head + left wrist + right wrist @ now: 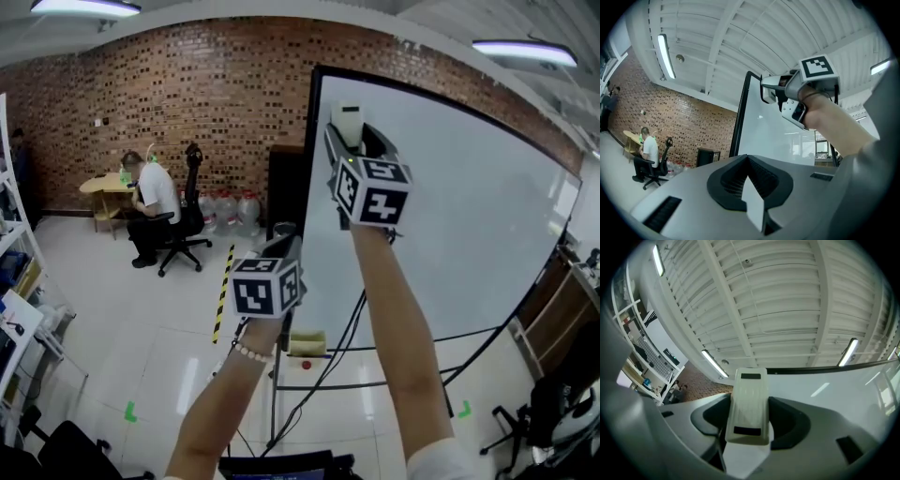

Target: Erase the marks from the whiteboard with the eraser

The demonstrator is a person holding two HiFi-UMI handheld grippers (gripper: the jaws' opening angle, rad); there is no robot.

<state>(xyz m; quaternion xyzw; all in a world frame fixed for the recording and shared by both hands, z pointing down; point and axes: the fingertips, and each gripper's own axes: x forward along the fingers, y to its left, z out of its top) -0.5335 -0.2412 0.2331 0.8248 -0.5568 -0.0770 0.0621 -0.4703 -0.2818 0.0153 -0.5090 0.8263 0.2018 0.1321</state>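
While a brick wall [187, 84] backs the whiteboard [469, 206], right gripper [747, 425] clamps the eraser [749, 397], left gripper's [749, 187] jaws closed.

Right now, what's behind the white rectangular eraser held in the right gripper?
The black-framed white whiteboard; its visible surface shows no marks. The patch directly behind the white rectangular eraser is covered, so can't tell.

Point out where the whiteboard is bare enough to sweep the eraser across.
The whiteboard is bare from the right gripper, shut on the eraser near its top left corner, across to its right and bottom edges. Crowded: the left edge, where the shut left gripper hangs, and the cables below the board.
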